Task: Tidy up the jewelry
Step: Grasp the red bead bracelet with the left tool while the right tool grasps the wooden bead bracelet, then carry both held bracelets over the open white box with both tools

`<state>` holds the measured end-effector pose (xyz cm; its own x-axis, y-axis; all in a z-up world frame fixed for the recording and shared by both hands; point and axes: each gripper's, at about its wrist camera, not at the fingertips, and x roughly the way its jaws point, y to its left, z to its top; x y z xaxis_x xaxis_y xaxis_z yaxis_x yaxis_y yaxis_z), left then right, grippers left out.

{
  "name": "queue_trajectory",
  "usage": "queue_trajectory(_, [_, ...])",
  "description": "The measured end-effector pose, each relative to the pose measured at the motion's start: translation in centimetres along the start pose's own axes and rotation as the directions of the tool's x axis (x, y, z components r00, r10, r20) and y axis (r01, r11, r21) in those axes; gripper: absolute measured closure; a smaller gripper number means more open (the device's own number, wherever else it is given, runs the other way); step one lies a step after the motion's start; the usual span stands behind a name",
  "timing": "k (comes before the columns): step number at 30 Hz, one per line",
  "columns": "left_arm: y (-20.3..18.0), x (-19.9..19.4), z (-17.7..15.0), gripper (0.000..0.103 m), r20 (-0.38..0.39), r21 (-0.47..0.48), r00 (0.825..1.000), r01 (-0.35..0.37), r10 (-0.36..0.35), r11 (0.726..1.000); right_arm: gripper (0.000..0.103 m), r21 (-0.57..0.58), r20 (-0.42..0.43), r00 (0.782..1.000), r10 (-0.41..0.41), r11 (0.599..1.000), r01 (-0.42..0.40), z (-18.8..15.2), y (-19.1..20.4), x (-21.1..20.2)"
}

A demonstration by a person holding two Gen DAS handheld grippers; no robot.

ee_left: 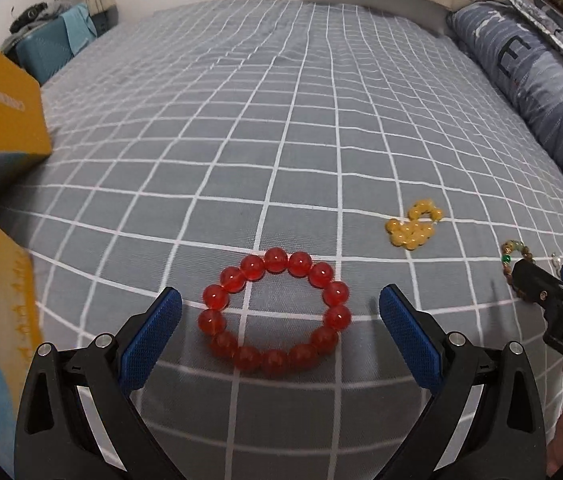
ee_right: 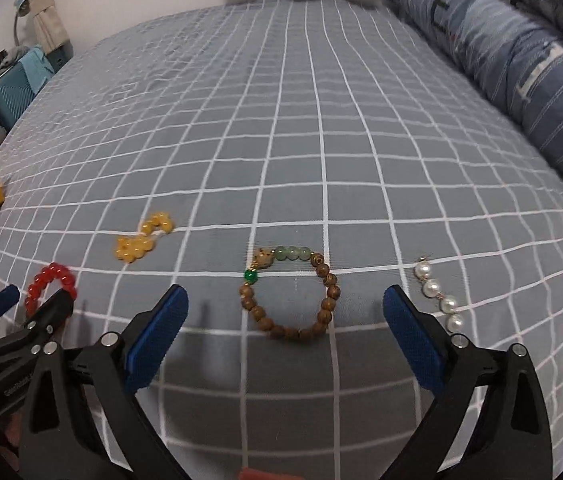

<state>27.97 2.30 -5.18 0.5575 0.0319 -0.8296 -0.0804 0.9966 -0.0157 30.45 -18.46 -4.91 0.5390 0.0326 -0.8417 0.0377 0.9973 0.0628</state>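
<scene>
On checked bedsheet [ee_left: 281, 140], glossy red bead bracelet [ee_left: 275, 316], brown wooden bracelet [ee_right: 291, 294], both jaws spread.

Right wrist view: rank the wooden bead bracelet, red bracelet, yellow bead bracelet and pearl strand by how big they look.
1. wooden bead bracelet
2. pearl strand
3. yellow bead bracelet and red bracelet: alike, unranked; red partly hidden and all distances differ.

Red bracelet [ee_left: 275, 316]: glossy, translucent beads. Brown bracelet [ee_right: 291, 294]: wood-look beads. Pearl strand [ee_right: 437, 300]: shiny. Bedsheet [ee_left: 281, 120]: matt woven cloth. Fingers [ee_left: 151, 336]: textured blue pads.
</scene>
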Motion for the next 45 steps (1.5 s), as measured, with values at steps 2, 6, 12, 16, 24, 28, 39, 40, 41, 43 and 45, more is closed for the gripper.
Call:
queue_trajectory(2, [0.2, 0.6, 0.1, 0.006, -0.011, -0.006, 1.000, 0.009, -0.009, 1.000, 0.015, 0.003, -0.009, 1.000, 0.002, 1.000, -0.002, 0.1, -0.1, 0.6])
queue_trajectory(6, [0.0, 1.4, 0.2, 0.010, -0.013, 0.004, 1.000, 0.008, -0.008, 1.000, 0.026, -0.008, -0.033, 0.999, 0.001, 1.000, -0.001, 0.1, 0.2, 1.7])
queue_trajectory(12, [0.0, 1.3, 0.2, 0.045, -0.014, 0.005, 1.000, 0.018, -0.018, 1.000, 0.047, -0.020, -0.035, 0.999, -0.018, 1.000, 0.017, 0.1, 0.0, 1.6])
queue_trajectory(16, [0.2, 0.9, 0.2, 0.068, -0.025, 0.004, 0.999, 0.038, -0.038, 0.999, 0.077, -0.024, -0.040, 0.999, -0.001, 1.000, 0.000, 0.2, 0.2, 1.5])
queue_trajectory(24, [0.0, -0.4, 0.0, 0.090, -0.013, 0.020, 0.998, 0.058, -0.057, 0.998, 0.088, -0.002, -0.037, 0.999, 0.015, 1.000, -0.016, 0.0, 0.0, 1.1])
queue_trajectory(28, [0.0, -0.8, 0.1, 0.090, -0.006, 0.026, 0.998, 0.060, -0.060, 0.998, 0.088, 0.007, -0.027, 1.000, 0.017, 1.000, -0.017, 0.1, -0.2, 0.7])
queue_trajectory(39, [0.2, -1.9, 0.3, 0.090, 0.015, 0.011, 0.997, 0.079, -0.079, 0.997, 0.088, 0.008, 0.009, 1.000, 0.027, 1.000, -0.027, 0.1, -0.1, -0.9])
queue_trajectory(40, [0.1, -2.1, 0.3, 0.090, 0.019, 0.013, 0.996, 0.081, -0.081, 0.997, 0.088, 0.008, 0.014, 0.999, 0.029, 1.000, -0.029, 0.1, -0.2, -1.1])
queue_trajectory(41, [0.0, -2.4, 0.3, 0.090, 0.026, 0.016, 0.996, 0.086, -0.086, 0.996, 0.088, 0.010, 0.018, 0.999, 0.031, 0.999, -0.031, 0.1, -0.2, -1.3])
queue_trajectory(43, [0.0, -2.7, 0.4, 0.090, 0.034, 0.018, 0.995, 0.090, -0.091, 0.996, 0.088, 0.012, 0.026, 0.999, 0.034, 0.999, -0.034, 0.1, -0.3, -1.6])
queue_trajectory(45, [-0.1, -3.2, 0.4, 0.090, 0.042, 0.022, 0.994, 0.096, -0.096, 0.995, 0.088, 0.013, 0.034, 0.999, 0.035, 0.999, -0.035, 0.1, -0.4, -1.9])
